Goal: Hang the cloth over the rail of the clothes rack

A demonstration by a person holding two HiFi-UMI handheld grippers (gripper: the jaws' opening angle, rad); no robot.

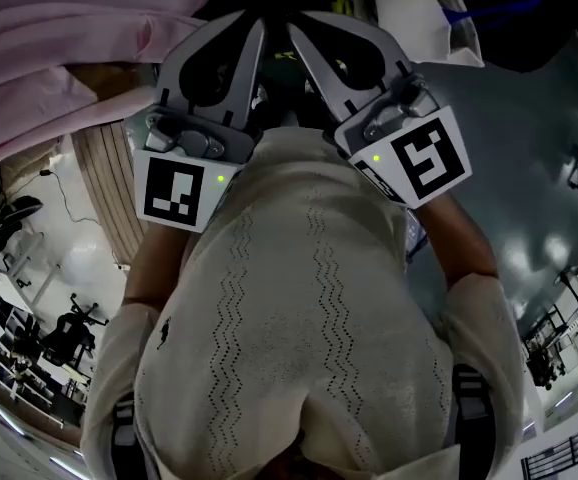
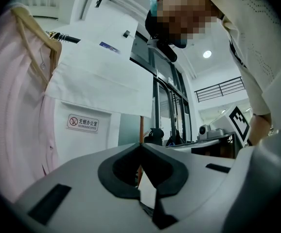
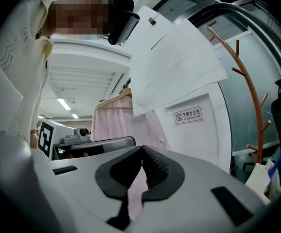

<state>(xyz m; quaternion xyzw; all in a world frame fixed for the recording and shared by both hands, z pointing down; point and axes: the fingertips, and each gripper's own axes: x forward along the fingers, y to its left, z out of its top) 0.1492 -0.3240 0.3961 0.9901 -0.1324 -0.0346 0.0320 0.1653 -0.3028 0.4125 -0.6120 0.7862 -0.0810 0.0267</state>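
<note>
A white cloth (image 2: 101, 76) hangs draped over the black rail (image 2: 65, 38) of the rack, and it also shows in the right gripper view (image 3: 174, 67) and at the top of the head view (image 1: 409, 8). My left gripper (image 2: 141, 145) is shut, with nothing between its jaws. My right gripper (image 3: 141, 147) is likewise shut and empty. In the head view both grippers, left (image 1: 259, 28) and right (image 1: 296, 28), are held close together in front of the person's cream sweater (image 1: 309, 328). They point at the rack, below and apart from the cloth.
A pink garment (image 2: 14, 110) hangs on a wooden hanger (image 2: 33, 33) beside the white cloth, and also shows at the head view's upper left (image 1: 59, 58). A white wall panel with a no-smoking sign (image 2: 83, 123) stands behind. A brown coat stand (image 3: 250, 91) rises at the right.
</note>
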